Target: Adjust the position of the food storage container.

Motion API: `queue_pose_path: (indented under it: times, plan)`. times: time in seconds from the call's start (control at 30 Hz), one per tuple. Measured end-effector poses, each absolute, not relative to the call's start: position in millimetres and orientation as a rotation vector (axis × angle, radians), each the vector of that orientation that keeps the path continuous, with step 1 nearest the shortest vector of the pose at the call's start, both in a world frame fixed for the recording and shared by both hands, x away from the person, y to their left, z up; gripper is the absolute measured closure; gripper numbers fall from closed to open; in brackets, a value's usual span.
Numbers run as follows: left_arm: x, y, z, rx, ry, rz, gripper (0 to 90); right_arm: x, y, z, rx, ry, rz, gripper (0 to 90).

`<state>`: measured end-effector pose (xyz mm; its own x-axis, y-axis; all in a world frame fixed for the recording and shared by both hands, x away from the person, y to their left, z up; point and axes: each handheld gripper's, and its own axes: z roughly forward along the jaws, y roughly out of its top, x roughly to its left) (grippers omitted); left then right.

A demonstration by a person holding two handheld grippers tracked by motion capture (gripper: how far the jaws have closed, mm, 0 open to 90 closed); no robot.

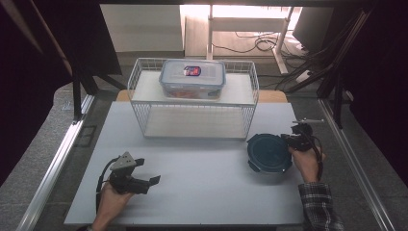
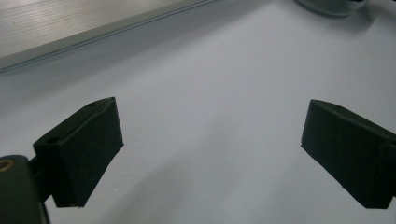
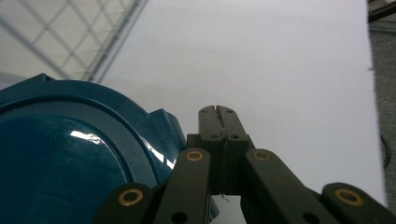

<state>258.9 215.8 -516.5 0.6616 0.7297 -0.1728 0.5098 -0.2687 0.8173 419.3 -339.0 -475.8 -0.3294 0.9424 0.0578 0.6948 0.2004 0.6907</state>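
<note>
1. Right gripper [image 1: 293, 140], jaws pressed together on nothing, sits just beside the round teal container [image 1: 269, 153] on the table [image 1: 202, 183].
2. Left gripper [image 1: 144, 174] is spread wide, well apart from it.
3. Label on the clear box [image 1: 192, 78] is too blurry to read.

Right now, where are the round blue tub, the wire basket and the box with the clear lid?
round blue tub [image 1: 269, 152], high view, middle of its lid.
wire basket [image 1: 195, 129], high view, front wall.
box with the clear lid [image 1: 192, 78], high view, lid top.
</note>
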Motion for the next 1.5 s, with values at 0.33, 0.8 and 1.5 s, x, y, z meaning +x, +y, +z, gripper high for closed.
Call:
queue_pose_path:
  times: [0.33,0.8,1.5]
  plan:
    - [258,214,-517,1.943,0.971,0.29,4.7,386,-314,-480,1.449,2.202,0.975,89.8]
    - [258,210,-518,1.954,0.965,0.267,4.6,344,-328,-481,1.483,2.186,1.037,89.8]
    - [258,212,-519,1.951,0.984,0.243,4.6,310,-262,-486,1.337,2.372,1.098,89.8]
